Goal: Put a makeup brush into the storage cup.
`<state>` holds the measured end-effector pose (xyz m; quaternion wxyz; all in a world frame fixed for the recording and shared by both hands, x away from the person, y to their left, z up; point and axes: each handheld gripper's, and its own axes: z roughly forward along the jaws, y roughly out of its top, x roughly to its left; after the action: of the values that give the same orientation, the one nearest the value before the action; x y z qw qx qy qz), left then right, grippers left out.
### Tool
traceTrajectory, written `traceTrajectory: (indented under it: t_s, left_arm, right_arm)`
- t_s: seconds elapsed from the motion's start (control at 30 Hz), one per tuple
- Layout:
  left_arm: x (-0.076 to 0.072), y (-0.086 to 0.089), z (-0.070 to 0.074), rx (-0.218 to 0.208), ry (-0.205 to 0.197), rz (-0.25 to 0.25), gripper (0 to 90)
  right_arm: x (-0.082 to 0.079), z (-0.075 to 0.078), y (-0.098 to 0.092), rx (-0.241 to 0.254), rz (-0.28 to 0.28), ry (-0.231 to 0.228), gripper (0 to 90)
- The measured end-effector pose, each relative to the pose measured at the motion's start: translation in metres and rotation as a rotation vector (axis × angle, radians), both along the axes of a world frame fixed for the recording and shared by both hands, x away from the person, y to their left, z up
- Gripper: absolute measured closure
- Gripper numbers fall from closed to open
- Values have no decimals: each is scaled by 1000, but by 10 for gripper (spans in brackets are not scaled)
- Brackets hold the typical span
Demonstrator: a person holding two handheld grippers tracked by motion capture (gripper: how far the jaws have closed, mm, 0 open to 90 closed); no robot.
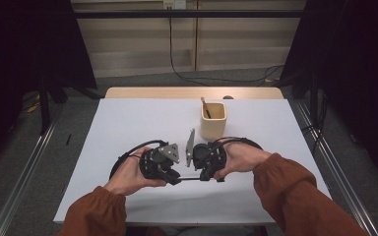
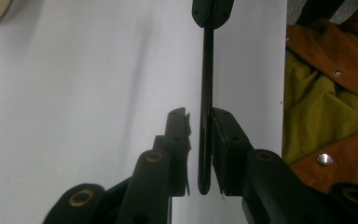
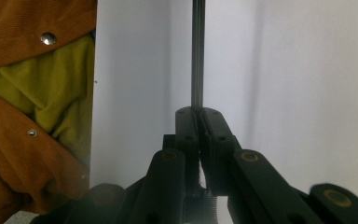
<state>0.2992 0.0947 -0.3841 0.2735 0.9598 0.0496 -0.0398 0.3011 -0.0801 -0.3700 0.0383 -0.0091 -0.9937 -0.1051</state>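
Two tools low in the centre of the high view, facing each other over the white desk [image 1: 128, 123]. Left tool [image 1: 176, 179]: jaws close around one end of a thin black rod [image 1: 189, 178], a sliver of gap on one side. Right tool [image 1: 207, 178]: clamped tight on the other end. Behind, right of centre: wooden cup [image 1: 212, 120] holding a stick [image 1: 205, 107].

No text, label or number can be read anywhere, as far as these dim views allow.
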Motion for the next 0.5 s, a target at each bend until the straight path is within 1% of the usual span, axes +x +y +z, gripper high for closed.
traceTrajectory:
  t_s: [0.1,0.2,0.23,0.27,0.33,0.4,0.43,0.47,0.5]
  left_arm:
    - [0,0,0,-1,3,-2,785]
    - [0,0,0,-7,-1,-15,809]
    - [-1,-1,-1,-6,1,-20,839]
    - [-1,-1,-1,-6,1,-20,844]
    - [-1,-1,-1,3,0,-29,848]
    - [-1,-1,-1,5,3,-33,852]
    - [-1,-1,-1,-5,5,-31,854]
    - [-1,0,-1,-4,8,-31,854]
    - [-1,0,-1,-7,17,-30,854]
  right_arm:
    - [0,0,-1,6,-3,4,864]
    - [0,1,0,2,-3,1,864]
    - [1,0,-1,7,0,2,863]
    - [1,1,-1,0,0,4,864]
    - [0,0,0,2,5,2,863]
    - [0,0,0,4,10,4,863]
    - [0,0,0,4,9,3,863]
    - [0,0,0,9,11,-1,862]
    - [0,0,-1,9,14,2,862]
